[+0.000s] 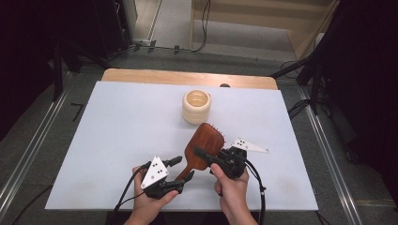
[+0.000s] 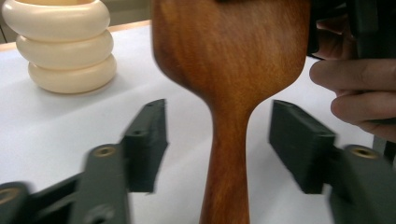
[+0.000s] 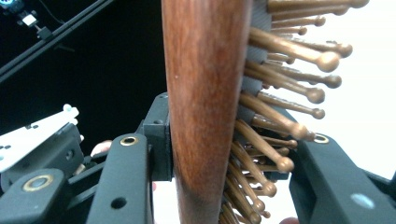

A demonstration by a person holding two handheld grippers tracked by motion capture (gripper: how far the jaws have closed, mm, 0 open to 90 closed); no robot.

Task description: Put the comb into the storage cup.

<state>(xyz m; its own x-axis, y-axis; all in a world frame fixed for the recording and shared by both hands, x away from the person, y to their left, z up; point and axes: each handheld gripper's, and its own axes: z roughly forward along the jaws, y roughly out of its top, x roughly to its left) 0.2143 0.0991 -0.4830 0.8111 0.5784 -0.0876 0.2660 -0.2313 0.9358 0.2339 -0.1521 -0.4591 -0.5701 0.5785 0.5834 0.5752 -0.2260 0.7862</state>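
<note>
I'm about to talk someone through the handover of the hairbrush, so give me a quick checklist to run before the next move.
1. Right gripper clamped on the hairbrush head, one pad on the wooden back, the other on the bristle side: ok.
2. Left gripper let go of the handle, clear gaps on both sides: ok.
3. Brush clear of the cup: ok, they stand apart.
4. Brush lifted off the table: cannot tell.
5. Grip square on the bristles: cannot tell, the pad there is hidden among them.
</note>
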